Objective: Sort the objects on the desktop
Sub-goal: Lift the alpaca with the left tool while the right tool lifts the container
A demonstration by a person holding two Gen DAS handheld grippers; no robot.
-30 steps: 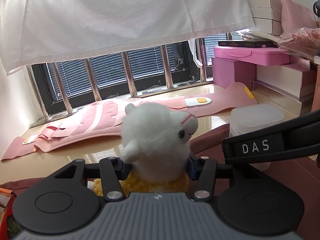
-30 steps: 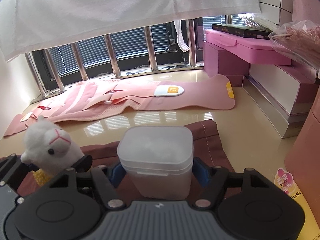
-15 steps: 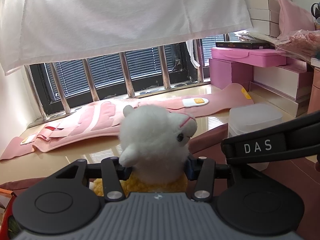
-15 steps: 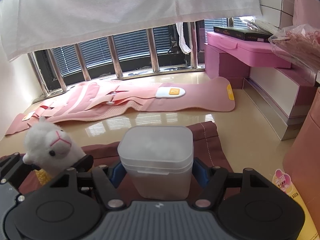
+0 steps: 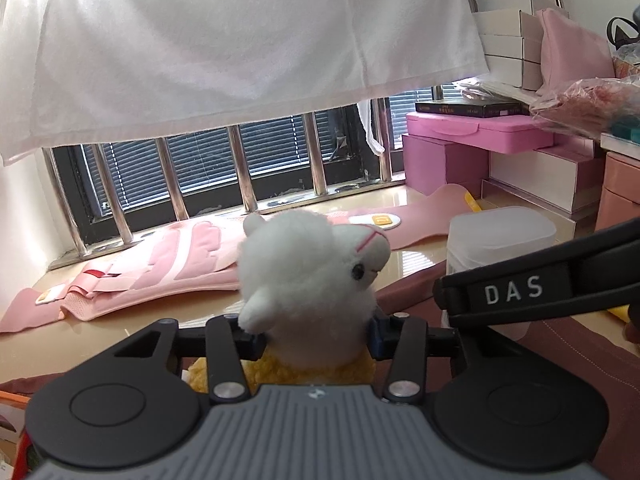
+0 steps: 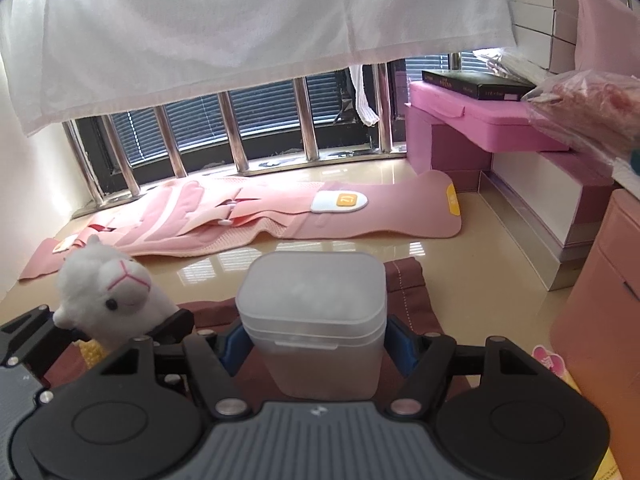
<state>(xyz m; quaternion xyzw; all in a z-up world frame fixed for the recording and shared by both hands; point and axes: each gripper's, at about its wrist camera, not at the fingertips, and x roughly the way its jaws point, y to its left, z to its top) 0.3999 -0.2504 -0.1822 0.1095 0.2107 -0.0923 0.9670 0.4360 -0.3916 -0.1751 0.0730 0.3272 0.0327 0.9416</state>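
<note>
Left tongs (image 5: 316,338) tight on alpaca plush (image 5: 312,276)

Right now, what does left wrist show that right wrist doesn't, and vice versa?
Left wrist only: the left gripper shut on the alpaca, and the DAS-marked right gripper from the side.
Right wrist only: the right gripper around the tub, jaws at its sides, and a pink-flower label at lower right.
Both: alpaca, tub, pink belt, pink boxes, white towel.
</note>
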